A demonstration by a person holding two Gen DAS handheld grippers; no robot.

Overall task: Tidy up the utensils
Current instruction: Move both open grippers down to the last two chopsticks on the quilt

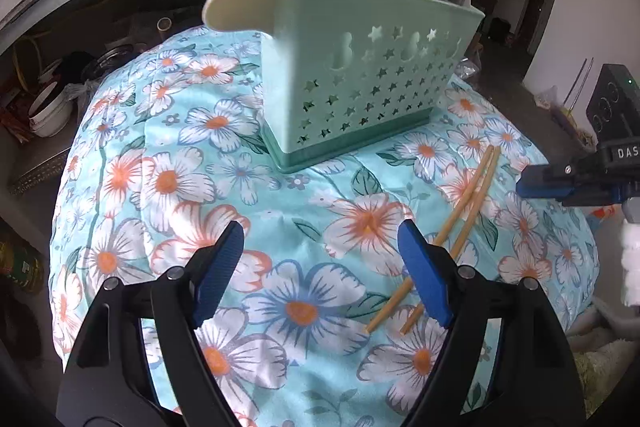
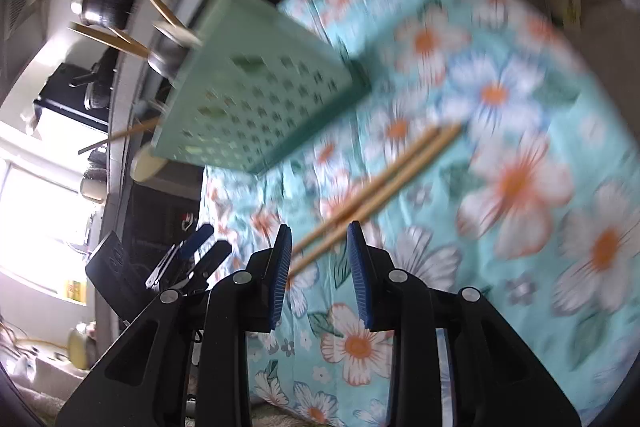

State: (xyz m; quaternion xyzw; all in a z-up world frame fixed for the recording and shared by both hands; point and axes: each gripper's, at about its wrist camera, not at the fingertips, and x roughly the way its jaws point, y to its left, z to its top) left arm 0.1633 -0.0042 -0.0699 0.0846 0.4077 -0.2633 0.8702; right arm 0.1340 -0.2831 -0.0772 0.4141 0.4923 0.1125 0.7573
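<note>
Right tongs (image 2: 319,259), spread, straddle the chopsticks (image 2: 376,187) near the desk's edge; an off-centre pinch could scatter them. Left tongs (image 1: 320,255) spread, empty.

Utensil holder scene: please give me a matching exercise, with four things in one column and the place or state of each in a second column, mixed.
Things:
1. holder
2. loose chopsticks
3. left hand-held gripper
4. tablecloth

Places or states:
A. lying flat on the cloth
B. open, holding nothing
C. standing upright, with utensils inside
D. blue with flowers, under everything

Pairs: 1-C, 2-A, 3-B, 4-D
</note>
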